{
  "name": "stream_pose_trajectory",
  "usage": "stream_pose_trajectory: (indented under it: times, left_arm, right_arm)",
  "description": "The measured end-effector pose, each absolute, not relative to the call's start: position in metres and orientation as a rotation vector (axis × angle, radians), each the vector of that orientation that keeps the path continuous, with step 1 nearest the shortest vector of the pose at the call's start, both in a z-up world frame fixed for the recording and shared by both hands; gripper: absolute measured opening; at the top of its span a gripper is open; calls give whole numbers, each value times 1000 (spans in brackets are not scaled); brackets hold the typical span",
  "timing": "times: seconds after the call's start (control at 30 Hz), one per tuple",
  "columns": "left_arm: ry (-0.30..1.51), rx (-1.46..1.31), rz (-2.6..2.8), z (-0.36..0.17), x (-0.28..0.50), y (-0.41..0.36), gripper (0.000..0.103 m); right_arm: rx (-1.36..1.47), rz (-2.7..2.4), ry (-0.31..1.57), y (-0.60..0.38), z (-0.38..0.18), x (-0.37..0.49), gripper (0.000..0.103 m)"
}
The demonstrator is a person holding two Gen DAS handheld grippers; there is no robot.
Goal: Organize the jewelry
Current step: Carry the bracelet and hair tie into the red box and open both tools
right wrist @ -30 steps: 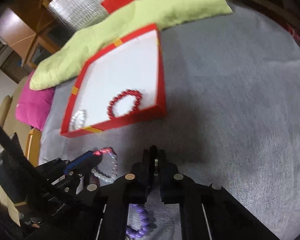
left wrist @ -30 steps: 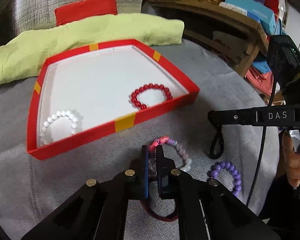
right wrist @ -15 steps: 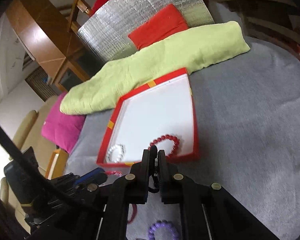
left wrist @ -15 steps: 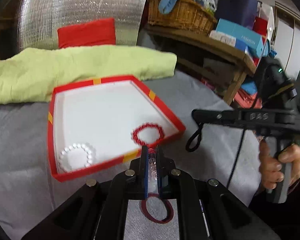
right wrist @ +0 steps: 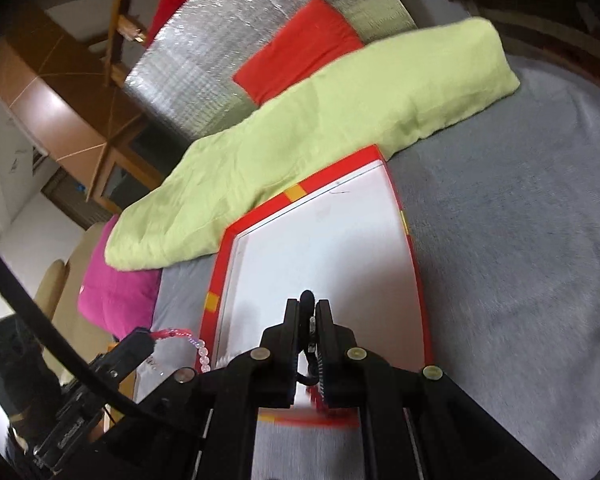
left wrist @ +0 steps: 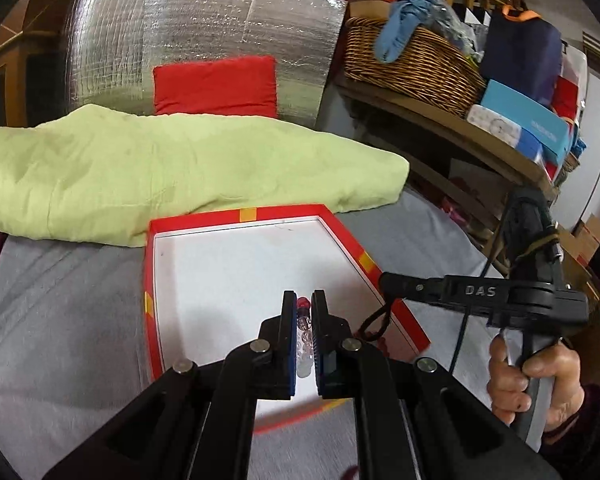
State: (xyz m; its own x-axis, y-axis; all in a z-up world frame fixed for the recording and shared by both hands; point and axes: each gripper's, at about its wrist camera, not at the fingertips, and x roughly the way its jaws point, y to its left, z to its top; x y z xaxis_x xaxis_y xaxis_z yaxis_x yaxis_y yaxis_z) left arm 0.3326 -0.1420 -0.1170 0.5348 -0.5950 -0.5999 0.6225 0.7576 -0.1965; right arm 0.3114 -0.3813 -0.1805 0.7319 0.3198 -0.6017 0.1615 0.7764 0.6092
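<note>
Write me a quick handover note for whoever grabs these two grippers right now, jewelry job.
Left gripper: shut on a beaded bracelet with a pink cord, held over the red tray.
Right gripper: shut on a thin black cord loop, also over the tray.
Done: both pieces are lifted off the grey cloth and above the tray. A red bead bracelet shows under the right gripper, mostly hidden.
Left: lower and release both inside the tray. Anything else on the cloth is out of view, so check.
</note>
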Motion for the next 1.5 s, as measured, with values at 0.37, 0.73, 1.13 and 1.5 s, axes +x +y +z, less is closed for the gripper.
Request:
stream_pose_trajectory:
  times: [0.37,0.73,1.13,1.5]
  left_arm:
    - [784,49,-708,-152,364,-159,7]
    - [817,79,-705,-170,367,-170,7]
    - [775,65,-698,-161,364,-165,7]
    - [737,-2,-565,-140,369,-128,51]
  right_arm:
    - [741,64,792,-379,-208,355,9]
    - [744,45,806,-376,-219,364,12]
    - [761,38,756,-381,-206,356,43]
    - [746,34,748,-387,-195,344,43]
